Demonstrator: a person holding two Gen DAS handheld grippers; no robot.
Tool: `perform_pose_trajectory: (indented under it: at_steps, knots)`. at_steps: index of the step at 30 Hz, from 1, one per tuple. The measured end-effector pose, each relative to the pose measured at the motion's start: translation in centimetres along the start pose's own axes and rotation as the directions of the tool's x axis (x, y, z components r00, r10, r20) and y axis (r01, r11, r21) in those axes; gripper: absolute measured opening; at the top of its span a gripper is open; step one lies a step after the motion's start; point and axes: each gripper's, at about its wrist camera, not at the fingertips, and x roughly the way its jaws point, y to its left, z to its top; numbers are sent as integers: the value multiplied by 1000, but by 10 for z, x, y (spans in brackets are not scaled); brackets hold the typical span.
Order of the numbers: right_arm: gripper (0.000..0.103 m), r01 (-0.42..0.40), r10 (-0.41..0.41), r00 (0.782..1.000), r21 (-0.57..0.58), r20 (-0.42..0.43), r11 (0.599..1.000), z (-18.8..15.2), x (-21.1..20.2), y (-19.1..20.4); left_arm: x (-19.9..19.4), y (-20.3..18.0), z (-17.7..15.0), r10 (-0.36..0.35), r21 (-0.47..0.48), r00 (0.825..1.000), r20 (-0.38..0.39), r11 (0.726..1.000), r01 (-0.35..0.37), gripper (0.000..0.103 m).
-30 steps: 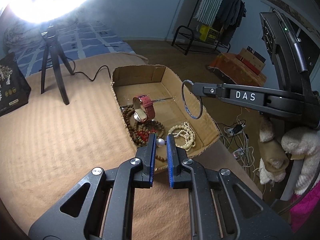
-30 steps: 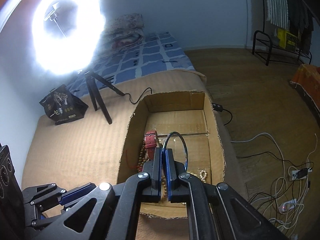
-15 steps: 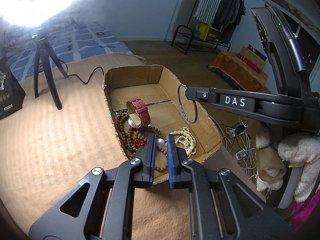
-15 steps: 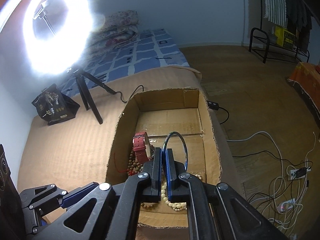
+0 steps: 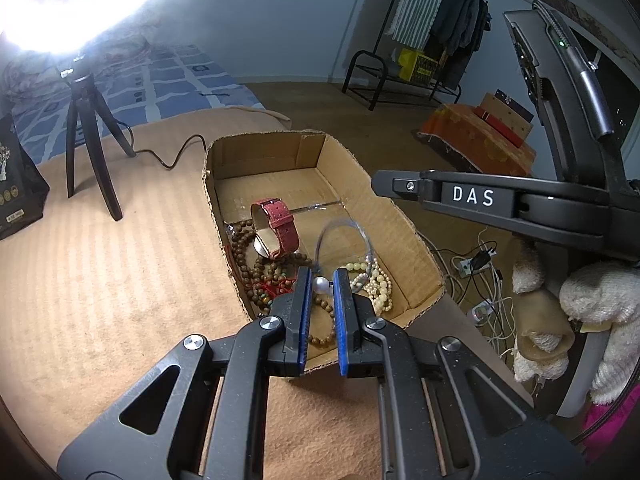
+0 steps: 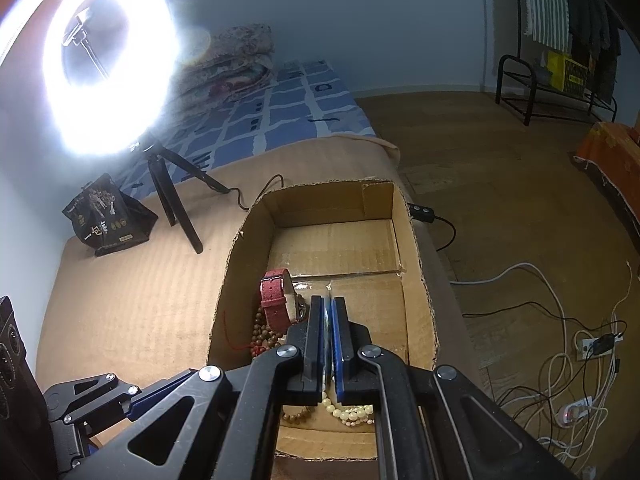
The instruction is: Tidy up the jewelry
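A cardboard box lies on the tan blanket. Inside it are a red-strapped watch, brown wooden beads and cream bead strands. Over the box's near end, my left gripper is shut on a white pearl. A clear bluish bangle, blurred, stands inside the box just behind the pearl. My right gripper hangs above the box with its jaws shut and no bangle at its tips.
A bright ring light on a black tripod and a black printed bag stand on the blanket left of the box. Cables and a power strip lie on the wooden floor past the bed's right edge. A plush toy is at right.
The bangle, held upright at the right gripper's tips before, has left them and dropped into the box. The left gripper still holds the pearl.
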Motion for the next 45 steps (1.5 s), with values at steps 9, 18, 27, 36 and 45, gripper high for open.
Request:
perform_pose_trajectory:
  at_steps: [9, 18, 27, 36, 45]
  knots:
    - [49, 24, -25, 999, 1, 25, 1000, 2, -5, 0, 1, 3, -1, 40, 5, 999, 8, 999, -40, 47]
    - [87, 51, -51, 997, 8, 62, 999, 4, -12, 2, -2, 5, -1, 56, -3, 998, 11, 998, -56, 61]
    - [96, 75, -76, 994, 16, 75, 997, 2, -23, 3, -13, 4, -3, 71, 8, 997, 18, 997, -71, 61]
    - [97, 85, -87, 990, 21, 115, 996, -1, -51, 11, -42, 4, -8, 89, 28, 995, 42, 995, -91, 61]
    - [99, 99, -97, 982, -6, 162, 995, -12, -84, 32, -86, 9, -20, 92, 24, 994, 67, 995, -94, 61]
